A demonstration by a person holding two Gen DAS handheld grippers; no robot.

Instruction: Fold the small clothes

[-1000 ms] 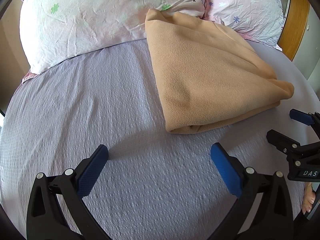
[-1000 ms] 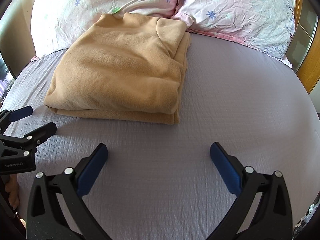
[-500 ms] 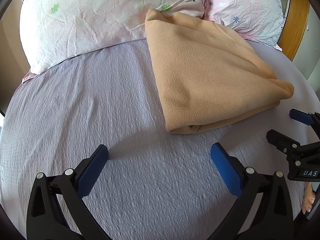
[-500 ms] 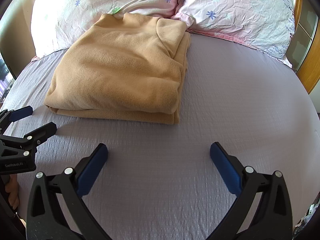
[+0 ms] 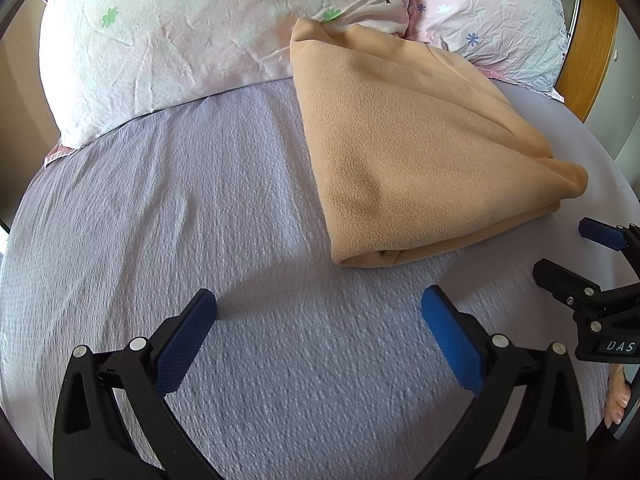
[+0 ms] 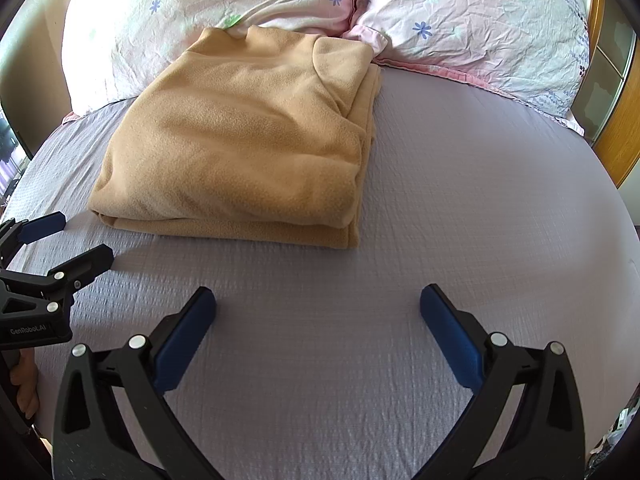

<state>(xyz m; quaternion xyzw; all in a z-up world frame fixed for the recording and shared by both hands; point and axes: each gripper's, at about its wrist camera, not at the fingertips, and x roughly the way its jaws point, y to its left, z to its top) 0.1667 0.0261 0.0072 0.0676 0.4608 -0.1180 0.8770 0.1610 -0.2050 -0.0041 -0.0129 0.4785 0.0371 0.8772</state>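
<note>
The tan fleece garment (image 6: 240,144) lies folded into a thick rectangle on the bed (image 6: 460,208), which has a lilac textured sheet. In the right wrist view it is in the upper left part of the frame; in the left wrist view it is in the upper right part (image 5: 408,152). Its far edge touches the two pale pink flowered pillows (image 6: 480,20) at the top of the frame. The layered edges of the fold show along its near side.

The left hand-held gripper (image 5: 318,320) hangs low over the sheet, in the lower part of its own view. Its two blue-padded fingers (image 5: 184,344) stand wide apart and there is nothing between them. It also shows at the left edge of the right wrist view (image 6: 68,240), just beside the near left corner of the garment but not touching it.

The right hand-held gripper (image 6: 318,316) is the same: fingers spread wide, nothing held, only bare sheet between them. In the left wrist view it appears at the right edge (image 5: 572,252), near the garment's corner and apart from it.

A wooden bed frame (image 6: 620,128) shows at the right edge.
</note>
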